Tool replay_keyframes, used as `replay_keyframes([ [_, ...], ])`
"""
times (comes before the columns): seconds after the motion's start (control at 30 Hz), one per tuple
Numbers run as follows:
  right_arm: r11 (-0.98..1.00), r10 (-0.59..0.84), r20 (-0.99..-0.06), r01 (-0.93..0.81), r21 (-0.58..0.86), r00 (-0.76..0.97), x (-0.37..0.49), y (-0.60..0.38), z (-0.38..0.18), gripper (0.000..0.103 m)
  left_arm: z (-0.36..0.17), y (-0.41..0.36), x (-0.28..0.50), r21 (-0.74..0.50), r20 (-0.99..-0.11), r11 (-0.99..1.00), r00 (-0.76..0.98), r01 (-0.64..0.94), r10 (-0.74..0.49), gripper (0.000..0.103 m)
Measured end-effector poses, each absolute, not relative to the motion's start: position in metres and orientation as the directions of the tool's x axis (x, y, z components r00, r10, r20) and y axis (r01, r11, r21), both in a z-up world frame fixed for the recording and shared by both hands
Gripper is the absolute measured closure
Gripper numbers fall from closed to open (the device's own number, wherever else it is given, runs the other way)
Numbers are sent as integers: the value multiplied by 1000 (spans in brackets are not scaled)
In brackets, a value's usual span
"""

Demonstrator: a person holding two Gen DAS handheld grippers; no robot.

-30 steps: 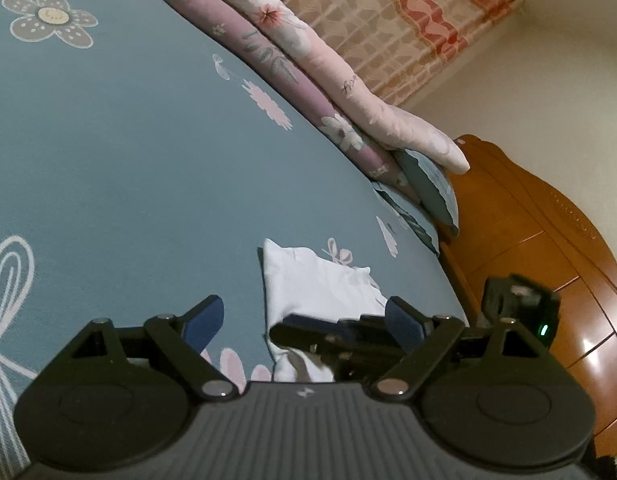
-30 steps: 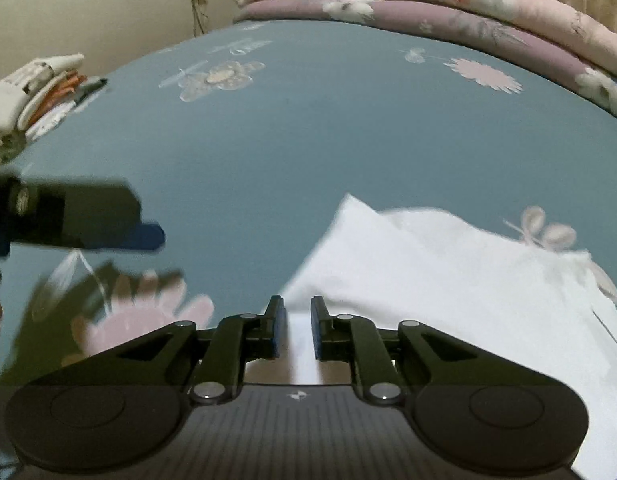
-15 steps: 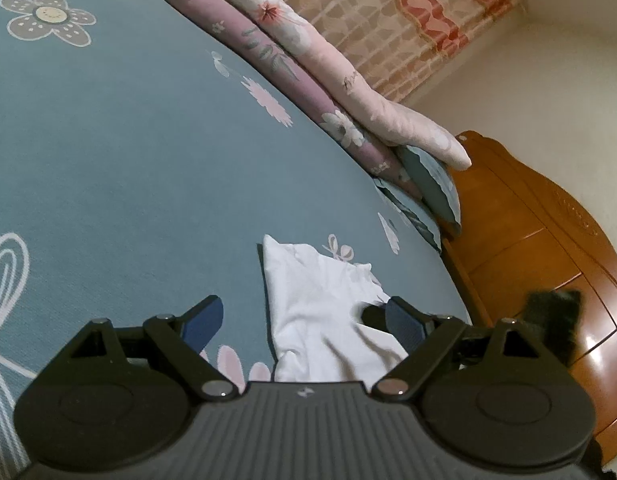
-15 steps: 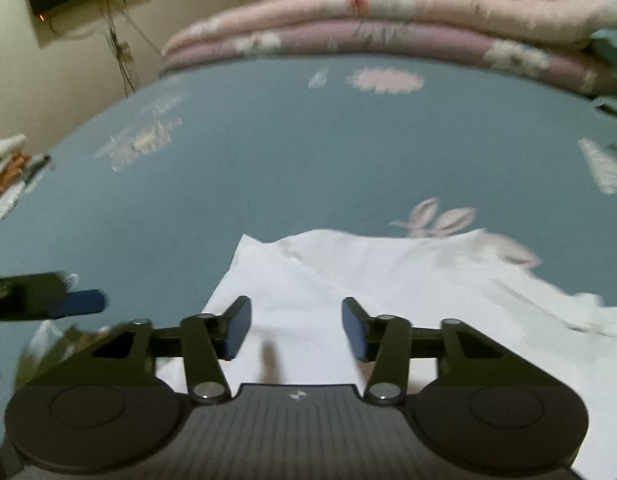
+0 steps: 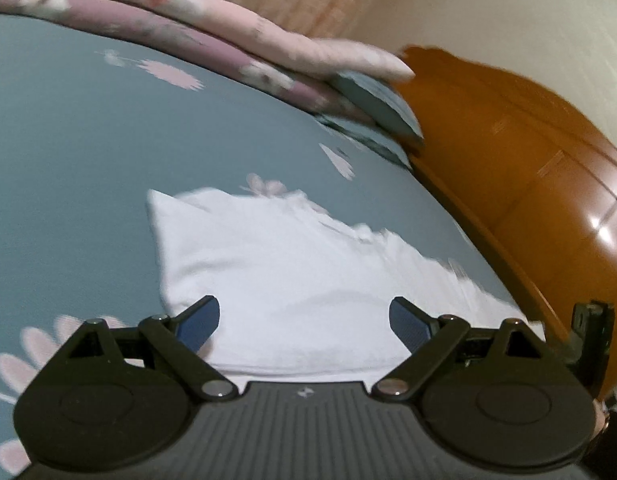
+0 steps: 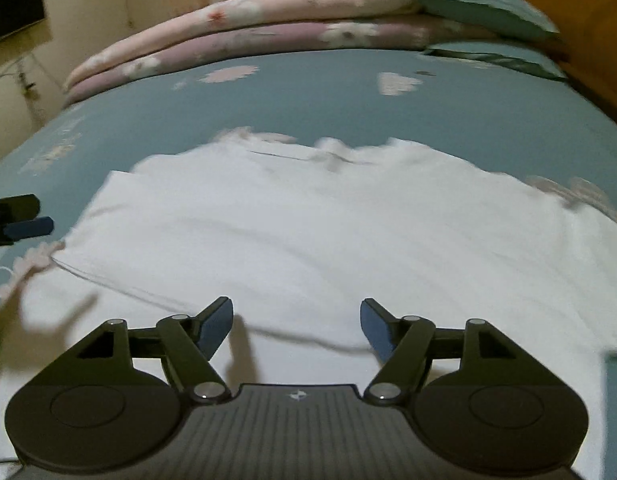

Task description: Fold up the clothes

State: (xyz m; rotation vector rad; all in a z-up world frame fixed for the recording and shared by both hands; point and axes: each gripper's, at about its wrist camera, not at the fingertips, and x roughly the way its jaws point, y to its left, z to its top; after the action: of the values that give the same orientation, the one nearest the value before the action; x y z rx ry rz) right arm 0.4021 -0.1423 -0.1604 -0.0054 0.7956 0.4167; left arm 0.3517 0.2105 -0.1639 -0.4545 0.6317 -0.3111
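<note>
A white garment (image 5: 292, 264) (image 6: 308, 232) lies spread flat on the blue flowered bed sheet (image 5: 68, 140) (image 6: 308, 92), with a folded edge along its near left side. My left gripper (image 5: 304, 316) hovers open over the garment's near edge, nothing between its blue pads. My right gripper (image 6: 296, 320) hangs over the same cloth; its jaws are opening and nothing is between them. One left finger (image 6: 28, 228) shows at the left edge of the right wrist view, beside the garment's left corner. Part of the right gripper's body (image 5: 592, 332) shows at the right edge of the left wrist view.
Folded pink and purple quilts (image 5: 228, 28) (image 6: 268, 12) line the far side of the bed. Teal pillows (image 5: 376, 100) (image 6: 488, 8) lie against a wooden headboard (image 5: 528, 152). A dark screen (image 6: 12, 4) hangs on the wall at far left.
The right gripper's jaws went from shut to wide apart as it swung across the garment. The left gripper shifted until the garment lies centred under its open jaws.
</note>
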Motion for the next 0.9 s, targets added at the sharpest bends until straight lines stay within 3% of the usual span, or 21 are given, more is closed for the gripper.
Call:
replay_keyframes([
  [0.1,911,408,-647,-330,247,643,394,-170,-154,29,-169,195,354,-469,-518,866,739,176,-431,11],
  [0.23,931,362,-622,-234,281,694,402,-199,-143,28,-180,187,356,-452,-560,876,710,170,-427,11],
  [0.53,957,252,-625,-96,272,739,442,-257,-155,34,-185,189,355,-474,-550,864,709,169,-441,11],
  [0.83,963,268,-673,-195,183,689,474,-223,-171,35,-187,192,355,-499,-534,850,712,169,-456,10],
  [0.9,960,275,-672,-230,157,688,470,-214,-170,41,-187,192,356,-500,-533,849,712,171,-457,10],
])
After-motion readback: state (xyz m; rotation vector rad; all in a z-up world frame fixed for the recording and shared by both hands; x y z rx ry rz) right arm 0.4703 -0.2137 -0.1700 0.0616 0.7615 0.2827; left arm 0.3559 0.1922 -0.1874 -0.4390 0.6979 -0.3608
